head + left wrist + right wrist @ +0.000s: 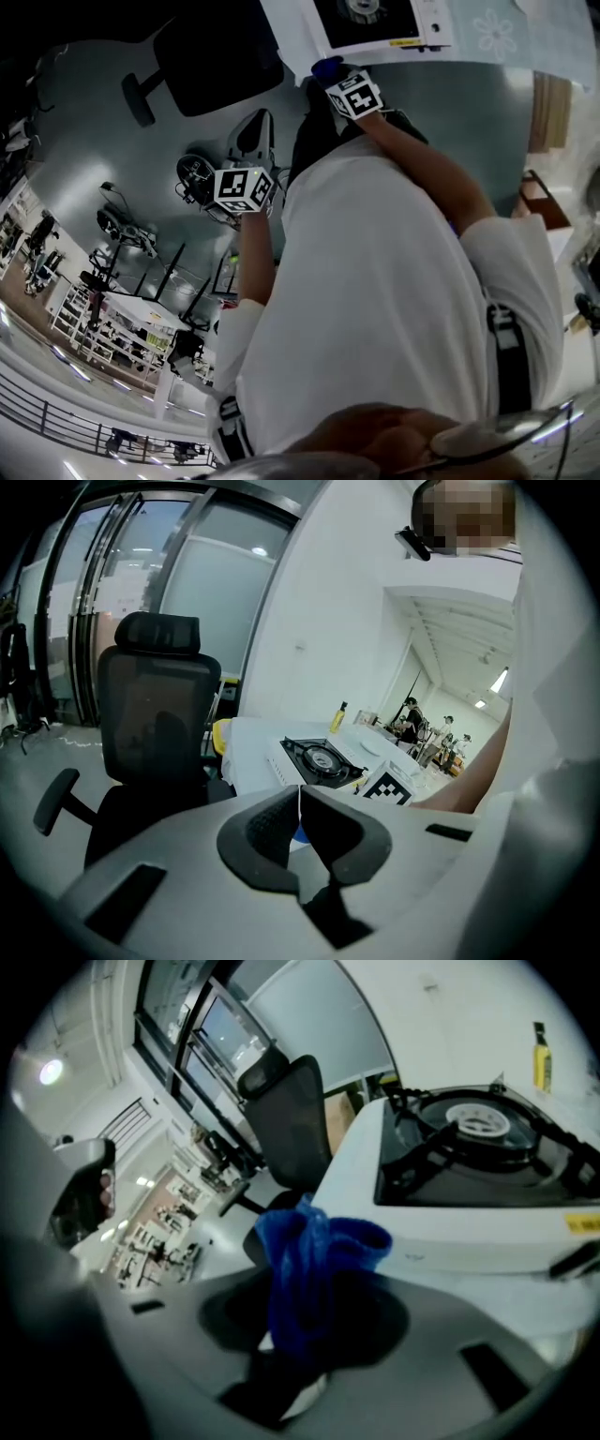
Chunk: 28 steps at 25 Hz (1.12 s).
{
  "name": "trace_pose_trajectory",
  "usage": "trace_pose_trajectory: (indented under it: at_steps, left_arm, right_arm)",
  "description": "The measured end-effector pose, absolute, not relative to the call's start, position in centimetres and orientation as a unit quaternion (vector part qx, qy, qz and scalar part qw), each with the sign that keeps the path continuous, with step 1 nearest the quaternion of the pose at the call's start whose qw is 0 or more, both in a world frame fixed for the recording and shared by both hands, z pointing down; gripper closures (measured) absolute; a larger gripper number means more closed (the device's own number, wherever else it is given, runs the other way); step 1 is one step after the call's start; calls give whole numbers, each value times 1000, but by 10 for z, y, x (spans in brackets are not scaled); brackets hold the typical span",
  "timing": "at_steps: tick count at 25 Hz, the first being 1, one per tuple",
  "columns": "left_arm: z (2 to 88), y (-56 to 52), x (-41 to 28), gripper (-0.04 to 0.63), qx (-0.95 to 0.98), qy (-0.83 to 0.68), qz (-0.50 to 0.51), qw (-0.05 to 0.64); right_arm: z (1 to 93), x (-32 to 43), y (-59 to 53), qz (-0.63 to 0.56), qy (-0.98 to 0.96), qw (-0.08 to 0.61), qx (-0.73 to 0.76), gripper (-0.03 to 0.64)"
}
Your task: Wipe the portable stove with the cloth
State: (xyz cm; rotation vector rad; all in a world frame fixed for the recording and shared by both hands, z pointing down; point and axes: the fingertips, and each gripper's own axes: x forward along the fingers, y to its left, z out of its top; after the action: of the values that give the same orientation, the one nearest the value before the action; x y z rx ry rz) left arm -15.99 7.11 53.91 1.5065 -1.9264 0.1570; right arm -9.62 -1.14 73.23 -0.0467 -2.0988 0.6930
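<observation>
The white portable stove (375, 23) with its black burner stands on a white-covered table at the top of the head view. My right gripper (330, 75) is at the stove's near edge, shut on a bunched blue cloth (314, 1269). The stove's front (478, 1147) lies just beyond the cloth, and I cannot tell whether they touch. My left gripper (251, 141) hangs lower left, away from the table. Its pads (272, 827) are pressed together with nothing between them. From the left gripper view the stove (323, 759) sits farther off.
A black office chair (155, 733) stands left of the table, close to my left gripper. A yellow bottle (541, 1054) stands behind the stove. The person's white-shirted torso (394, 309) fills the middle of the head view. Glass walls and a corridor lie beyond.
</observation>
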Motion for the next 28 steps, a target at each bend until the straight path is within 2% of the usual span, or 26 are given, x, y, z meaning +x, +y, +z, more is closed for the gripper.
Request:
trace_pose_trajectory:
  at_steps: [11,28]
  left_arm:
    - [534,73,-173,558,554,-765,45,325]
    - [555,56,-231,558,579,-752,9,314]
  right_arm:
    - [680,-121,3,219,-868,420,-151,462]
    - [693,-132,-11,98,-845,498,-169,462]
